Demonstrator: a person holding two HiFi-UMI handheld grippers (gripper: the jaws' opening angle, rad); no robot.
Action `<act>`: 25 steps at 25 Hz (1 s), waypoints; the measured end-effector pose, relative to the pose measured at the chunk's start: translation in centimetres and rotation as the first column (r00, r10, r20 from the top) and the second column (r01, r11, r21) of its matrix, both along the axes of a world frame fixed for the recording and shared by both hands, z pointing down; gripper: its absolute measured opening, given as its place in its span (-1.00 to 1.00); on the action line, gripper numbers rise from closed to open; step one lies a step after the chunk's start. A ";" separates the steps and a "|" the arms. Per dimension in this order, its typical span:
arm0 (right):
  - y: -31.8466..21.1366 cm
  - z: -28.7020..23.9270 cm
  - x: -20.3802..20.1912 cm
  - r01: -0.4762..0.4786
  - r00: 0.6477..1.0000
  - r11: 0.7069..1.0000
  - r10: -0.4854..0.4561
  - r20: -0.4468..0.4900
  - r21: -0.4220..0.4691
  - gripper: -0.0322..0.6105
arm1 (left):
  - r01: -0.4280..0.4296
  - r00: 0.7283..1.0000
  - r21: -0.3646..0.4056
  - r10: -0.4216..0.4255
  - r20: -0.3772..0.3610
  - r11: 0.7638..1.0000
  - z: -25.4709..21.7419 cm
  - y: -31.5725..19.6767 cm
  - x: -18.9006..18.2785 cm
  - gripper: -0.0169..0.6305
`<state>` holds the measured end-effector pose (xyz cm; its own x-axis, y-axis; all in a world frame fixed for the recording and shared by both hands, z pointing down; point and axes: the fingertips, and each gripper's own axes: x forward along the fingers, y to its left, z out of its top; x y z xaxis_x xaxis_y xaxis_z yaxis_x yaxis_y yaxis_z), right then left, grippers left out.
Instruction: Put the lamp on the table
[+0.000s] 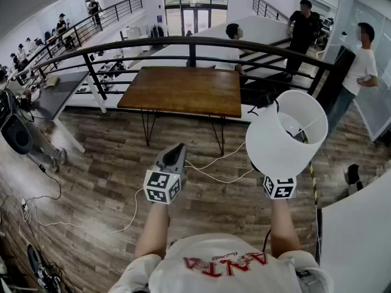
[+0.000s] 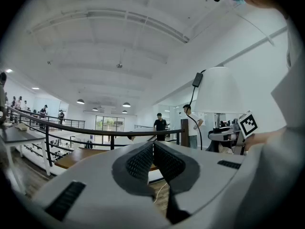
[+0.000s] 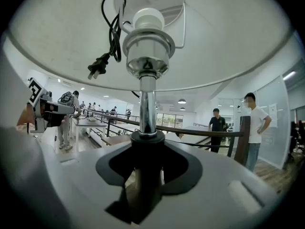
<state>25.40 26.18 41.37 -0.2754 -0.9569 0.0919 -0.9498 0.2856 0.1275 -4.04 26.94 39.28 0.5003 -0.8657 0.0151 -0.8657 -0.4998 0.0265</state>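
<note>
The lamp (image 1: 286, 133) is not yet on the wooden counter (image 1: 183, 90): it is in the air on the near side of that counter, off its right-hand corner and well short of it, carried by the right tongs (image 3: 147, 161). In the right gripper view these tongs are clamped on the lamp's dark lower stem, with the chrome tube rising straight up between them to the socket and the white shade (image 3: 57, 46) overhead. The black power cord (image 3: 106, 42) with its plug hangs bundled inside the shade, so nothing trails toward the counter. The left tongs (image 1: 174, 154) are also short of the counter, in front of its middle, with their 2 jaws pressed together on nothing. The counter top looks bare, and it stands just in front of a black railing (image 1: 195, 41). As I judge it, lifting the lamp is done and the carry is under way. What is left is to close the gap to the counter, set the lamp down upright on its top, and let go.
</note>
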 end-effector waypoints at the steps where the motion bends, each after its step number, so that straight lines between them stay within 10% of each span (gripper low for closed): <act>1: -0.1 0.1 0.0 0.000 1.000 1.000 0.000 0.000 -0.001 -0.47 | 0.000 1.000 0.000 0.000 0.000 1.000 -0.1 0.0 0.0 -0.91; 25: 1.5 -0.2 -5.4 0.000 1.000 1.000 0.000 -0.009 0.017 -0.47 | -0.026 1.000 -0.011 0.026 0.002 1.000 0.2 1.3 -4.7 -0.91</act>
<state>19.97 27.66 41.13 -0.2744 -0.9584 0.0784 -0.9487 0.2831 0.1406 -8.78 28.25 39.50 0.5225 -0.8523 0.0250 -0.8526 -0.5217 0.0304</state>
